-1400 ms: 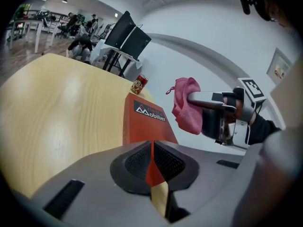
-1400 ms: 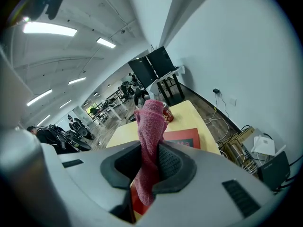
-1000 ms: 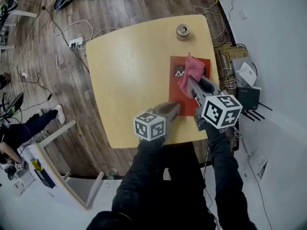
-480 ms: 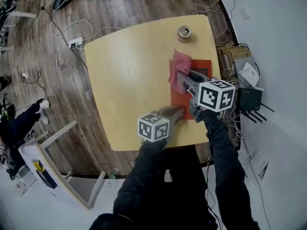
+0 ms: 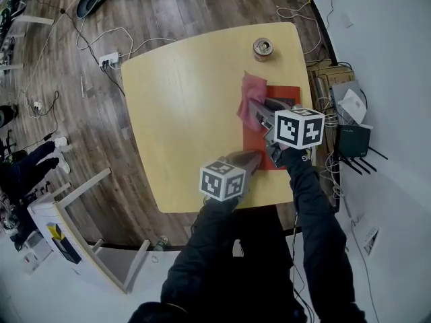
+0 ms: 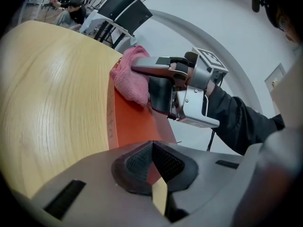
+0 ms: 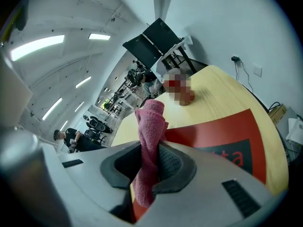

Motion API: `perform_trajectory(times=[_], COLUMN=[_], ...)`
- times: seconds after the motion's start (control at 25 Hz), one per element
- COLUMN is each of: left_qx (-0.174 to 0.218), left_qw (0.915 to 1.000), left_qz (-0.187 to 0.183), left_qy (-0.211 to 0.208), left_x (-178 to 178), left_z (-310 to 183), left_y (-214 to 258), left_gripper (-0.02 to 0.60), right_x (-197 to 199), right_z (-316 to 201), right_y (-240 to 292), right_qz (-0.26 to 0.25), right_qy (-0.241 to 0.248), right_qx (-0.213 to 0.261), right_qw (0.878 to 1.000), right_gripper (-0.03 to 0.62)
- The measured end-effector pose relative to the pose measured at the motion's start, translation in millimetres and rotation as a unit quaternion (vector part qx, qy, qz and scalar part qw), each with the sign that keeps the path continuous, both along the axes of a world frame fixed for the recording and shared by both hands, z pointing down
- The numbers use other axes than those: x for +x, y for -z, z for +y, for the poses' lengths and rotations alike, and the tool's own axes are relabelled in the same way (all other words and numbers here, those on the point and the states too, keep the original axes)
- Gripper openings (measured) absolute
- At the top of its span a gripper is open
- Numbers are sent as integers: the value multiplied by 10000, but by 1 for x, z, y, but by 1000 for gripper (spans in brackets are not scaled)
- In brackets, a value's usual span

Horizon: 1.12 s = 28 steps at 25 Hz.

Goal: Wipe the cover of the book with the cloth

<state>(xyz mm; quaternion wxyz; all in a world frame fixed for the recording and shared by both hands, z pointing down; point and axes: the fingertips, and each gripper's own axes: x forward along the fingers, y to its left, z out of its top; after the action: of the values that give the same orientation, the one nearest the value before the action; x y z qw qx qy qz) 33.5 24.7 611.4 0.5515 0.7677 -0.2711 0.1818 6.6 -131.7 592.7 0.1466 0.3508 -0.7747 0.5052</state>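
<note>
right gripper [image 5: 254,112] | cloth [image 5: 250,91] dragged leftward across book [image 5: 286,91] | left gripper [image 5: 252,158] unmoved

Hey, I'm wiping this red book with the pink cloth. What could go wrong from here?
1. The red book lies close to the yellow wooden table's right edge, and only the shut left gripper seems to pin its near corner. A sideways stroke might pivot or slide it.
2. The pink terry cloth is pinched as a narrow bunch in the right gripper, so the hard jaws might scrape the cover.
</note>
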Motion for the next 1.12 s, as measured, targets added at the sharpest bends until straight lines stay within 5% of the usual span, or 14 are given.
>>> perform_trajectory(times=[1.12], left_qx=[14], left_qw=[9996], left_qz=[-264], left_qy=[122], left_x=[1], left_z=[0], left_y=[-4], left_gripper=[34], right_x=[96], right_z=[1], right_y=[-8], right_qz=[776], right_qy=[-465], right_qx=[11], right_qw=[9959], right_gripper=[80])
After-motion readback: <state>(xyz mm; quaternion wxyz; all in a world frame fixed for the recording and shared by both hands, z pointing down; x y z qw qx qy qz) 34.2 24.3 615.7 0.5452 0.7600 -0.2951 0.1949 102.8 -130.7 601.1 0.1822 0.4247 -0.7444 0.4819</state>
